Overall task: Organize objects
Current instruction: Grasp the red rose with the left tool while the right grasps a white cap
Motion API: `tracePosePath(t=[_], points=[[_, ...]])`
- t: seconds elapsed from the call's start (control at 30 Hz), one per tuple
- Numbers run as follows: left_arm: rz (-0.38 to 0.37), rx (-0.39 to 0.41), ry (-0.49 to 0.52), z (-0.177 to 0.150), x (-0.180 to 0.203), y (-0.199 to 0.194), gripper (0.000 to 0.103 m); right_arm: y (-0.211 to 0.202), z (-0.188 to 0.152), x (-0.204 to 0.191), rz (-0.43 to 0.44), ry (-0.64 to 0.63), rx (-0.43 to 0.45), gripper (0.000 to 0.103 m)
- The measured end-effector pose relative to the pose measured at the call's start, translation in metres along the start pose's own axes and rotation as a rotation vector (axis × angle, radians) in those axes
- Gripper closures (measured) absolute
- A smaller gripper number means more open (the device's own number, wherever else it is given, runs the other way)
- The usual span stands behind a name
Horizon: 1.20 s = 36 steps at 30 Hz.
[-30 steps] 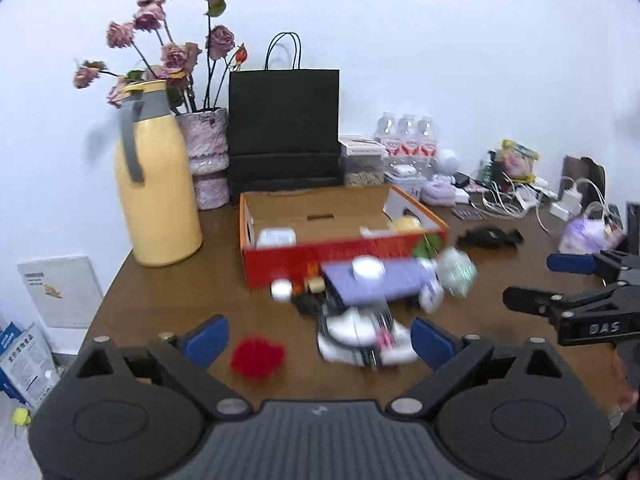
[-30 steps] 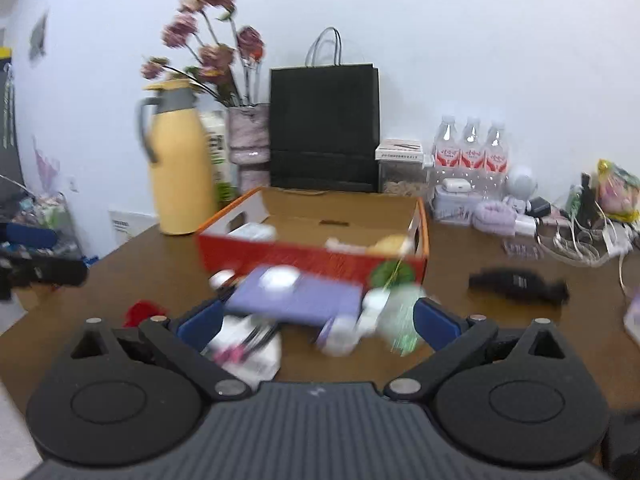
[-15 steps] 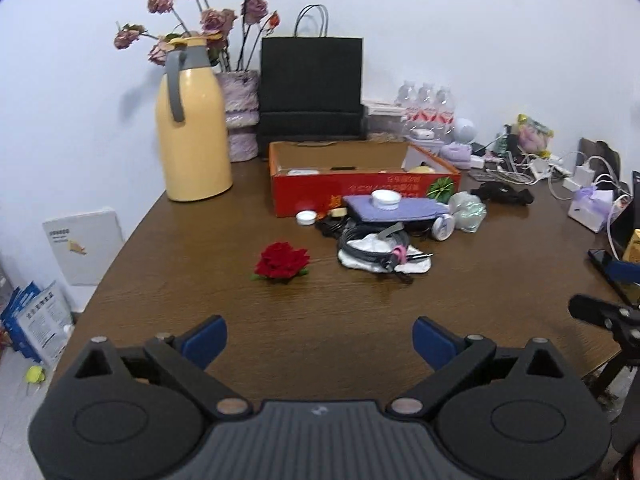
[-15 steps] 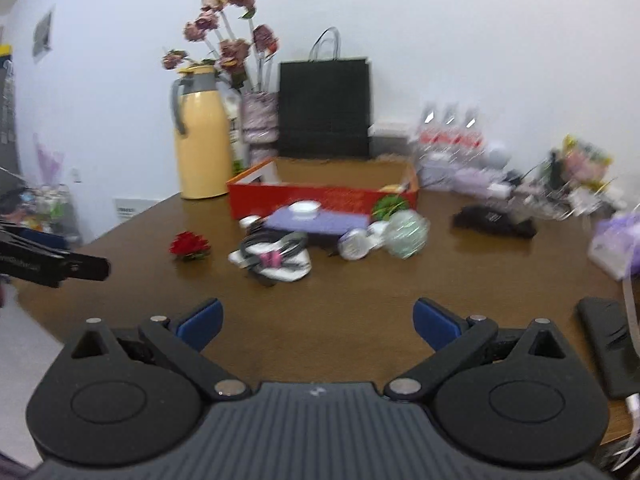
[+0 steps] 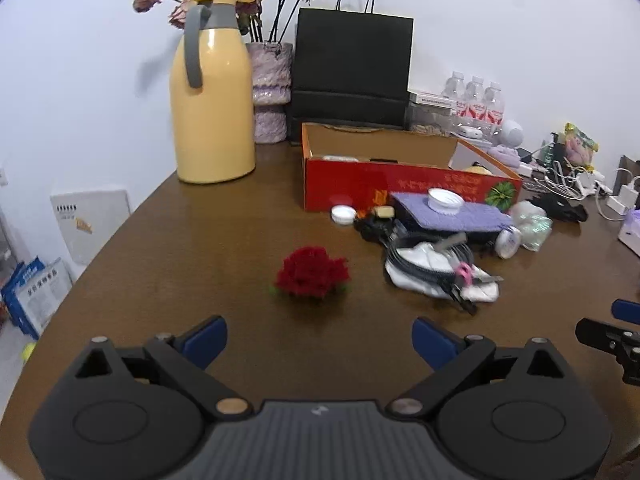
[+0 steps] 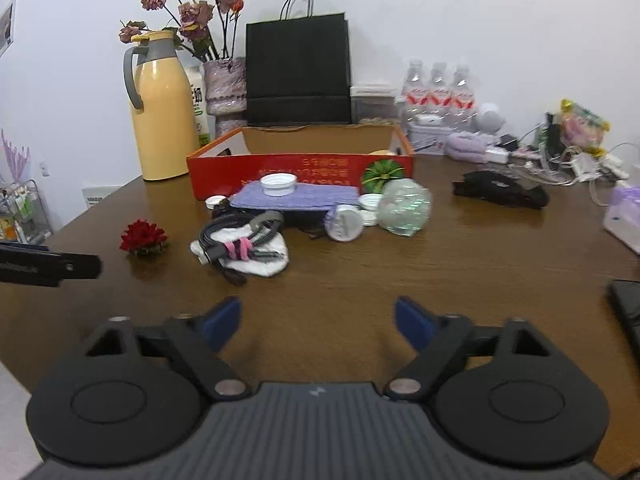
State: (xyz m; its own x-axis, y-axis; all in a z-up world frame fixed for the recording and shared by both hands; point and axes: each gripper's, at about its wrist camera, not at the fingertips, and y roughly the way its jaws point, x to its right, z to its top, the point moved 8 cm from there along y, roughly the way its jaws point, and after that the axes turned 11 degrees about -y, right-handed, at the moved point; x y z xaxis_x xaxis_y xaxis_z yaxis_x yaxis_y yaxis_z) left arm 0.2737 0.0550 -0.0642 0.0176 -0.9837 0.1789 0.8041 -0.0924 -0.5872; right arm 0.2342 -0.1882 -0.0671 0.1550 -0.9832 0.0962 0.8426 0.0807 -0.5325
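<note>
A red fabric rose (image 5: pixel 311 272) (image 6: pixel 143 237) lies alone on the brown table. Right of it sits a pile: a white cloth with a coiled black cable (image 5: pixel 438 270) (image 6: pixel 240 246), a purple cloth (image 6: pixel 296 197) with a white lid on it, small jars and a clear crumpled ball (image 6: pixel 405 206). Behind stands an open red cardboard box (image 5: pixel 400 184) (image 6: pixel 300 174). My left gripper (image 5: pixel 320 340) is open just short of the rose, nothing between its fingers. My right gripper (image 6: pixel 318 320) hangs over bare table in front of the pile; its jaws are closing with nothing between them.
A yellow thermos jug (image 5: pixel 210 92), a vase of dried roses (image 5: pixel 269 92) and a black paper bag (image 5: pixel 352 68) stand at the back. Water bottles, chargers and cables (image 6: pixel 560 160) crowd the back right. A black pouch (image 6: pixel 500 192) and a dark phone (image 6: pixel 628 308) lie on the right.
Both grippers pulled back from the pile and then came down closer to the table. The right gripper's blue pads now stand nearer together than before.
</note>
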Motion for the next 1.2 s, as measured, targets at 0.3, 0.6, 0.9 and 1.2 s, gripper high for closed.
tracePosePath(t=[0.3,0.6,0.9,1.2], points=[[-0.01,-0.015,-0.035,0.026,-0.003,0.059,0.012,0.06,0.032,0.014,-0.042,-0.04,0.019,0.034],[-0.018,-0.067,-0.043,0.028,-0.005,0.09,0.024,0.124,0.042,0.031,-0.053,-0.09,-0.044,0.038],[-0.02,-0.069,-0.027,0.022,0.007,0.076,0.056,0.128,0.035,0.036,-0.036,-0.082,-0.067,0.091],[-0.088,-0.09,0.003,-0.003,0.037,0.037,0.056,0.067,0.001,0.033,0.014,0.0,-0.083,0.09]])
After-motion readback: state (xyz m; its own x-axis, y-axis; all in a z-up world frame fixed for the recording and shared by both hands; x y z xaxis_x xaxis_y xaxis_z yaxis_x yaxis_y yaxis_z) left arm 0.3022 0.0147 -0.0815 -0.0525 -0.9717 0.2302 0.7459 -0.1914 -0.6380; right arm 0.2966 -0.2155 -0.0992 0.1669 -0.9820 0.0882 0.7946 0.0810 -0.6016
